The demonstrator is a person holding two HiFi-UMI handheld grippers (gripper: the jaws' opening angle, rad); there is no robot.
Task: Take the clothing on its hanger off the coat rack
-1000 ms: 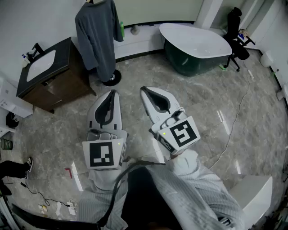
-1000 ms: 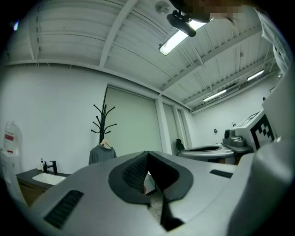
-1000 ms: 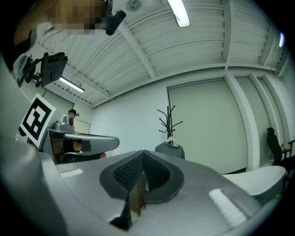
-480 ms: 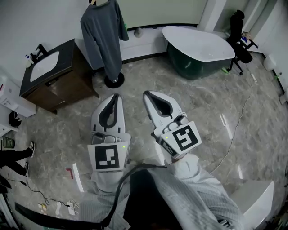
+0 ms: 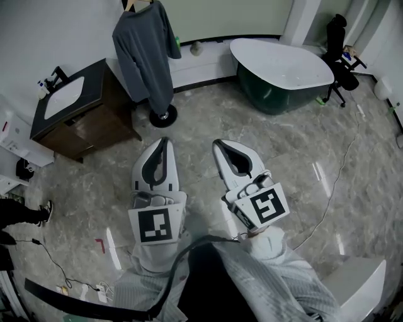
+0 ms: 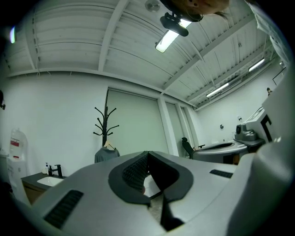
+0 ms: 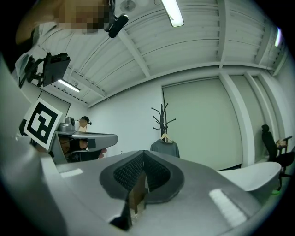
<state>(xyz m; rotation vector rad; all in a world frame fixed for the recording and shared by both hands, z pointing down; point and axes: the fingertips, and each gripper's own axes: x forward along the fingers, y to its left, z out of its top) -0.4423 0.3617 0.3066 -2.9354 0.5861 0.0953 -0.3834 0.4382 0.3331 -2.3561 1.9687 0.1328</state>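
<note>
A grey long-sleeved garment (image 5: pixel 146 53) hangs on a wooden hanger (image 5: pixel 133 5) from a black coat rack whose round base (image 5: pixel 163 116) stands on the marble floor at the back left. The rack (image 6: pixel 105 126) and garment (image 6: pixel 106 154) show far off in the left gripper view. In the right gripper view the rack (image 7: pixel 162 120) rises behind the garment (image 7: pixel 165 148). My left gripper (image 5: pixel 163 142) and right gripper (image 5: pixel 221 146) are both shut and empty, held side by side at mid-frame, well short of the rack and pointing toward it.
A dark vanity with a white sink (image 5: pixel 60 97) stands left of the rack. A white-rimmed dark bathtub (image 5: pixel 280 66) sits at the back right, with a black office chair (image 5: pixel 337 47) beyond it. A cable (image 5: pixel 340 176) runs across the floor on the right.
The view has moved closer to the rack; the garment and rack base sit lower in frame. Both grippers stay shut and have shifted slightly down and right in the picture.
</note>
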